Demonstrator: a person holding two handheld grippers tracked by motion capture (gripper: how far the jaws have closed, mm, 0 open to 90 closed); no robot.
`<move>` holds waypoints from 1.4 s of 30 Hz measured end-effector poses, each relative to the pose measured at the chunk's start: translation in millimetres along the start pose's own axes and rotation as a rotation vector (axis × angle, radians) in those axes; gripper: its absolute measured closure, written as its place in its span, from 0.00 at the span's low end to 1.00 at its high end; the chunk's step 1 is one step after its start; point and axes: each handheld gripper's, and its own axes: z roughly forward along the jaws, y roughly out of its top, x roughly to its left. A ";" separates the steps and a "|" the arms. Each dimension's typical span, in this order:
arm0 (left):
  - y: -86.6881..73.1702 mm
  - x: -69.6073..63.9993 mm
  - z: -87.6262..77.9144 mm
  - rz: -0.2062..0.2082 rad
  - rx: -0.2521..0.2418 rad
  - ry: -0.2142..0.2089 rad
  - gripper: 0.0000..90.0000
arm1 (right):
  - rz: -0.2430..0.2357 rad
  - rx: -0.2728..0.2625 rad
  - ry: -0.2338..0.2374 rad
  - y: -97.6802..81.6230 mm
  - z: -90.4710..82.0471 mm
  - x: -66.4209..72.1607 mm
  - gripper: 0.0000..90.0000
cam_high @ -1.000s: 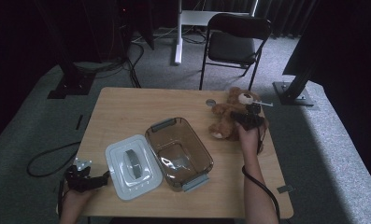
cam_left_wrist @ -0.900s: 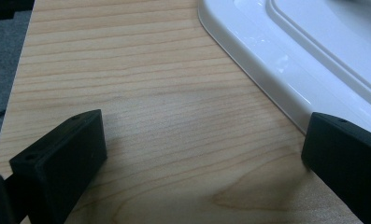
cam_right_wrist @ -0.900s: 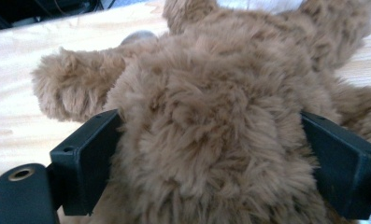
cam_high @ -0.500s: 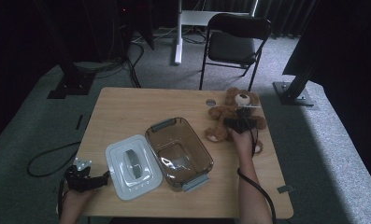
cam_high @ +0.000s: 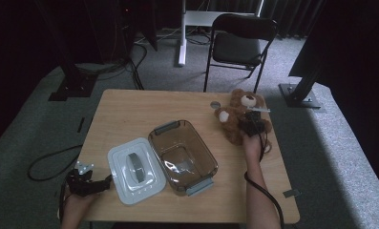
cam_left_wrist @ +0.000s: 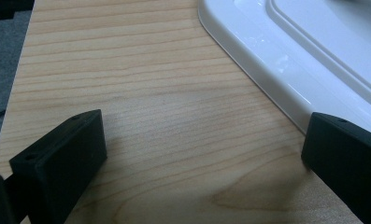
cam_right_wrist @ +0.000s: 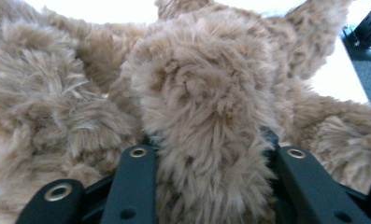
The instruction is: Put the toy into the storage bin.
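We see a brown teddy bear (cam_high: 237, 119) lying on the far right part of the wooden table (cam_high: 130, 107). Its head points to the far side and its legs point back toward us, so its long body runs from near to far. It is soft and fuzzy, with round ears.

Our right gripper (cam_high: 252, 125) has just been closing, and its black jaws now squeeze a fluffy limb of the bear (cam_right_wrist: 206, 116).

Our left gripper (cam_high: 89, 183) rests at the near left, jaws wide apart with nothing in them, just beside the smooth white lid (cam_left_wrist: 286, 56). A clear brown box (cam_high: 182, 150) sits in the middle, touching the lid (cam_high: 134, 169).
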 end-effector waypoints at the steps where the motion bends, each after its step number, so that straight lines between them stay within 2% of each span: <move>1: 0.0 0.0 0.0 0.000 0.000 0.000 0.01 | 0.006 -0.008 0.002 0.0 -2.4 -1.0 0.72; 7: 0.0 0.0 0.0 0.000 0.000 0.000 0.01 | -0.030 -0.039 0.007 -1.7 -16.5 -2.8 0.74; 16: 0.0 0.0 0.0 0.000 0.000 0.000 0.01 | -0.043 -0.123 0.031 1.7 -60.5 -7.1 0.73; 20: 0.0 0.0 0.0 0.000 0.000 0.000 0.01 | -0.066 -0.170 0.031 3.7 -82.6 -3.4 0.73; 25: 0.0 0.0 0.0 0.000 0.001 -0.001 0.01 | -0.062 -0.225 0.059 1.8 -105.8 1.7 0.73; 26: 0.0 0.0 0.0 0.000 0.000 0.000 0.01 | -0.070 -0.248 0.074 0.8 -115.6 4.5 0.73; 30: 0.0 0.1 0.0 0.002 0.001 0.000 0.01 | -0.096 -0.295 0.087 0.2 -136.5 14.1 0.73; 34: 0.0 0.0 0.1 0.000 0.000 0.000 0.01 | -0.110 -0.341 0.147 1.2 -160.4 26.5 0.73; 42: 0.0 0.1 0.1 0.000 0.000 0.000 0.01 | -0.193 -0.433 0.250 0.3 -202.3 58.6 0.73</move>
